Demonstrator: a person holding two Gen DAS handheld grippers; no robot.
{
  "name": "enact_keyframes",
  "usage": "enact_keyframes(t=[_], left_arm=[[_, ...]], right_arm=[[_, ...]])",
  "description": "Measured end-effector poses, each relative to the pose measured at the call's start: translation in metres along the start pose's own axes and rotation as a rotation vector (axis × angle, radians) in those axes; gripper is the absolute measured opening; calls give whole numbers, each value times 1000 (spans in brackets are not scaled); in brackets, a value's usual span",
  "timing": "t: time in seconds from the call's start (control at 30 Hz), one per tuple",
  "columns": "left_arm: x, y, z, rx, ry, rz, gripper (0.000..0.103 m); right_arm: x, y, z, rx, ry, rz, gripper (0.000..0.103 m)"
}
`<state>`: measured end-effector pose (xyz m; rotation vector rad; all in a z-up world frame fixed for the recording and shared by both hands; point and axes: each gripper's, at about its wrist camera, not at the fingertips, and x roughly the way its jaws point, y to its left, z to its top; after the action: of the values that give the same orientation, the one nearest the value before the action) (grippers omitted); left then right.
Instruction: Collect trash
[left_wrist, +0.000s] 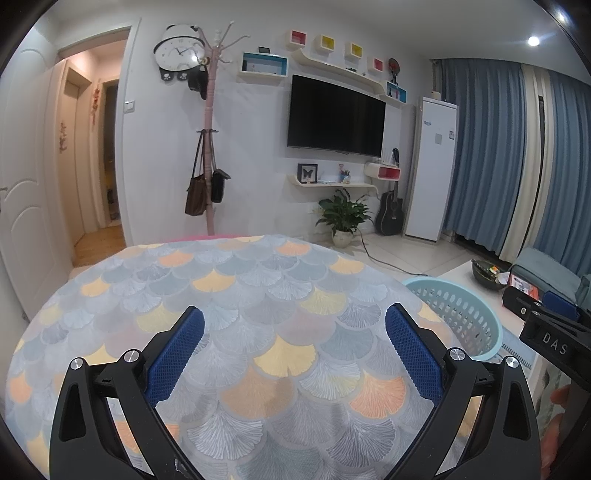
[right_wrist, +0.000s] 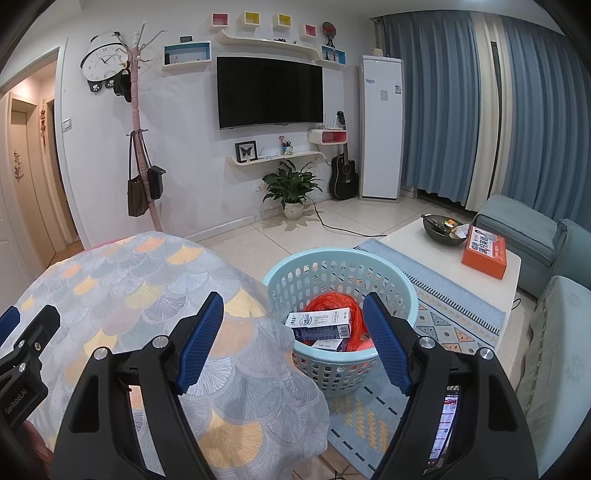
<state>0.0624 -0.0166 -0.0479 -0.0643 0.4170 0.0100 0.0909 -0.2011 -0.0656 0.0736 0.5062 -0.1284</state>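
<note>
A light blue plastic basket (right_wrist: 341, 363) stands on the rug just past the table's edge. It holds a white and blue carton (right_wrist: 319, 323), a second carton beneath it and crumpled orange plastic (right_wrist: 334, 301). My right gripper (right_wrist: 293, 341) hovers open over the table edge and the basket's near rim, with nothing between its blue pads. My left gripper (left_wrist: 295, 350) is open above the fan-patterned tablecloth (left_wrist: 240, 295), also holding nothing. The basket (left_wrist: 461, 317) shows at the right of the left wrist view, beside the right gripper's body (left_wrist: 546, 332).
A white coffee table (right_wrist: 406, 236) beyond the basket carries a dark bowl (right_wrist: 441, 227) and an orange box (right_wrist: 484, 251). A blue sofa (right_wrist: 546, 236) lines the right side. A potted plant (right_wrist: 291, 188), guitar and coat rack stand by the far wall.
</note>
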Motion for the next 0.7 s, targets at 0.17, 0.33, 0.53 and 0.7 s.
enact_keyframes(t=[0.17,0.33,0.53,0.7], left_arm=[[-2,-1,0,1,-6,5,95],[-5,-5,4,11,0,9,95],[-19,-6,12,21,-6,25,95],[-31,-4,18,41,-35,67,95]], right_arm=[[0,0,1,1,1,0,74],[-3,0,1,6,-3,2,74],[-12,8,3,5,-3,0,74],[-27,13,4,13,-16,21,74]])
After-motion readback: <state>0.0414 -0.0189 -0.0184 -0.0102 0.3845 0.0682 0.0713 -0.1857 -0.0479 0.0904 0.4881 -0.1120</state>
